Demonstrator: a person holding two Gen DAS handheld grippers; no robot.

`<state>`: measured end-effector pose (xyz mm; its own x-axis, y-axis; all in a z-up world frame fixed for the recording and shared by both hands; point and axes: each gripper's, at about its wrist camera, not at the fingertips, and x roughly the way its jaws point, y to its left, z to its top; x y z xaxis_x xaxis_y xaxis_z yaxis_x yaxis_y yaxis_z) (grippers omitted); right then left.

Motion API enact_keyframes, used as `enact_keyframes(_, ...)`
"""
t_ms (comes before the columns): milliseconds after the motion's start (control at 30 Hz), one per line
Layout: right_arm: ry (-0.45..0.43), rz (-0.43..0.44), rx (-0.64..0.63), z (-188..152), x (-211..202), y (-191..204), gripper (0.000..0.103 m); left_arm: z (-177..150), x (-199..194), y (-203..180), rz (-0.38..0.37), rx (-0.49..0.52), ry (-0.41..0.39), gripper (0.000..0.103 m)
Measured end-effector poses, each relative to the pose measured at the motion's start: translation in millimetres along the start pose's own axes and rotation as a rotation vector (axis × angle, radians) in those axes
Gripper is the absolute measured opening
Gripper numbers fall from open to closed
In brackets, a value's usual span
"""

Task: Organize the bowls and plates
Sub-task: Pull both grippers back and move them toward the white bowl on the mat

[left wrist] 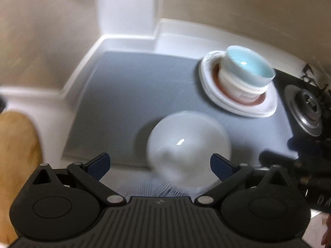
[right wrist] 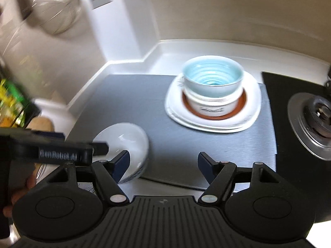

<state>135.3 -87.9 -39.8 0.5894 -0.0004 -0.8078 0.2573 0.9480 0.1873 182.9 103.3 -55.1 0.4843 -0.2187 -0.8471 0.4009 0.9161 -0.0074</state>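
A white bowl (left wrist: 188, 144) lies on the grey mat (left wrist: 128, 86), blurred, just ahead of my left gripper (left wrist: 160, 163). That gripper is wide open and its pads do not press on the bowl. At the mat's far right stands a stack: white plates (right wrist: 213, 122), a brown plate, a white bowl with lettering (right wrist: 211, 105) and a light blue bowl (right wrist: 213, 74) on top. My right gripper (right wrist: 164, 162) is open over the mat's front edge with nothing between its fingers. The white bowl (right wrist: 126, 138) sits beside its left finger, and the left gripper (right wrist: 62, 153) reaches in from the left.
A gas burner (right wrist: 314, 122) on a black hob lies right of the mat. The white counter rim and wall corner (right wrist: 128, 60) bound the back. A metal strainer (right wrist: 55, 6) hangs at upper left. A wooden object (left wrist: 16, 144) sits at the left.
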Motion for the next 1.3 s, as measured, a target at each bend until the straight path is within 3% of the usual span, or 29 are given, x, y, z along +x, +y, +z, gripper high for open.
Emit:
enact_keyframes(400,0.018,0.013,-0.080,-19,-7,36,0.076,-39,-24,40,0.076,-0.094,0.015,0.103)
enact_keyframes(1300,0.057,0.026,-0.081,-9,10,30,0.076,-19,-4,40,0.086,-0.121,0.033,0.103)
